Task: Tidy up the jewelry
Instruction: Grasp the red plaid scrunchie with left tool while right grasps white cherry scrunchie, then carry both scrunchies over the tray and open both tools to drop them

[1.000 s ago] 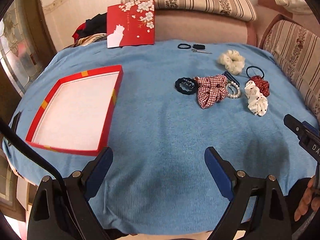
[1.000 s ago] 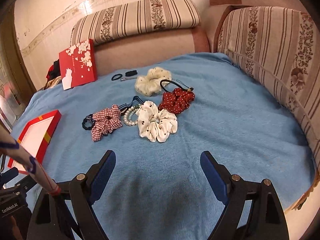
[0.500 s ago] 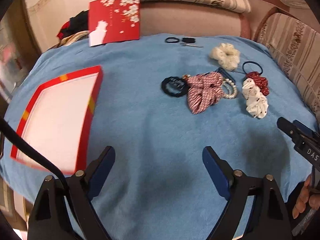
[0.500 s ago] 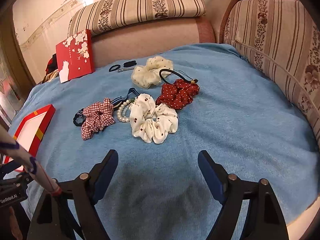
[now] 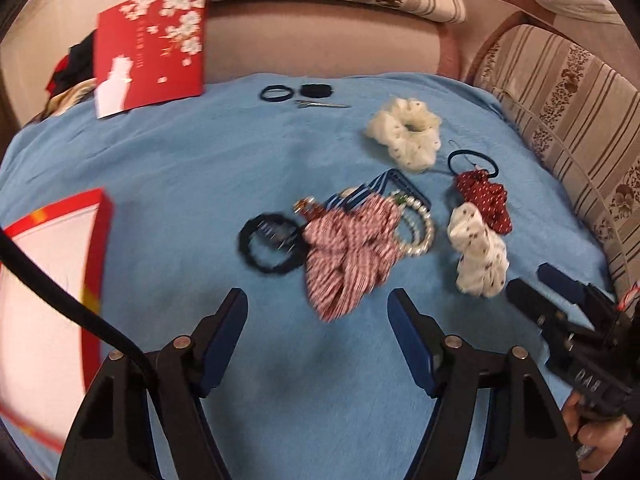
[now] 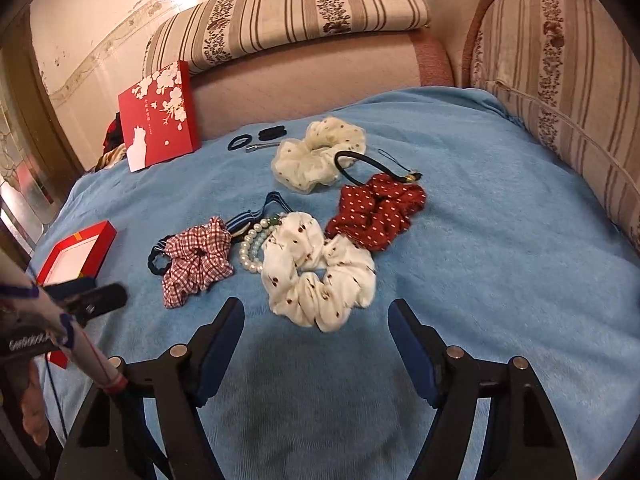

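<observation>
On the blue cloth (image 5: 200, 168) lie a red plaid scrunchie (image 5: 352, 248), a black hair tie (image 5: 270, 242), a pearl bracelet (image 5: 420, 232), a white cherry-print scrunchie (image 6: 316, 280), a red dotted scrunchie (image 6: 376, 208) and a cream scrunchie (image 6: 316, 156). My left gripper (image 5: 317, 300) hangs over the plaid scrunchie's near end. Its jaws are closing and the pads touch nothing. My right gripper (image 6: 315, 306) hovers at the near edge of the white scrunchie, jaws also closing, pads clear of it. An open red box (image 5: 96, 240) sits at the left.
The red flowered lid (image 5: 152, 44) leans on the sofa back. Two small black ties (image 5: 276, 93) and a hairpin (image 5: 320, 104) lie at the far edge. Striped sofa cushions (image 6: 560, 80) border the back and right. Bare cloth stretches right of the scrunchies.
Both grippers have moved in toward the pile, the left swinging right from the box to the plaid scrunchie. Both pairs of jaws have narrowed.
</observation>
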Action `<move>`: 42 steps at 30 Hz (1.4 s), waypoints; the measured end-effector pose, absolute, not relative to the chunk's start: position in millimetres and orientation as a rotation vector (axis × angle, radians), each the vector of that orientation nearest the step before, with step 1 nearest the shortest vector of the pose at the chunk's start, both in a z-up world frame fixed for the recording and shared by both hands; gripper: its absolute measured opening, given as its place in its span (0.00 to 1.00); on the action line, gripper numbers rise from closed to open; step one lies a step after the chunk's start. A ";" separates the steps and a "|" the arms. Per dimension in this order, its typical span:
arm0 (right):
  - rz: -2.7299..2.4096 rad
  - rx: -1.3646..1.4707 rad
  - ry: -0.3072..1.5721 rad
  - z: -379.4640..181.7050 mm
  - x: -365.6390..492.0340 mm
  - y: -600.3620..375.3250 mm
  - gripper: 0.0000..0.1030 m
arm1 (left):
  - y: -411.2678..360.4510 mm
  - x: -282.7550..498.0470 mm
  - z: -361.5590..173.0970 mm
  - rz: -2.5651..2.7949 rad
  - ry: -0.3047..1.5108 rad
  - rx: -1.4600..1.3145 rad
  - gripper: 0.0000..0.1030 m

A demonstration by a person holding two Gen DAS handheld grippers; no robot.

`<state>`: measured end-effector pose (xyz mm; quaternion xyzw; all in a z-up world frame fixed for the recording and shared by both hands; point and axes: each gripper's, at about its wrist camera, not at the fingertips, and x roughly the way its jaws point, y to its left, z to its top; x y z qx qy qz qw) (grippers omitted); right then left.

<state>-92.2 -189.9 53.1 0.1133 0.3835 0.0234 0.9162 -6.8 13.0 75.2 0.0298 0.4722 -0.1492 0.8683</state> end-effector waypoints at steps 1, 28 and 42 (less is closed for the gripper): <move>0.055 0.230 0.787 51.3 -88.1 -189.4 0.76 | 9.4 -1.4 73.2 -0.328 0.990 0.068 0.70; 0.164 0.292 0.828 47.8 -76.0 -184.8 0.13 | -2.7 -12.2 95.2 -0.466 1.002 -0.007 0.09; 0.339 0.122 0.743 125.0 -121.8 -93.7 0.13 | 154.3 -96.2 127.5 -0.139 0.919 -0.043 0.10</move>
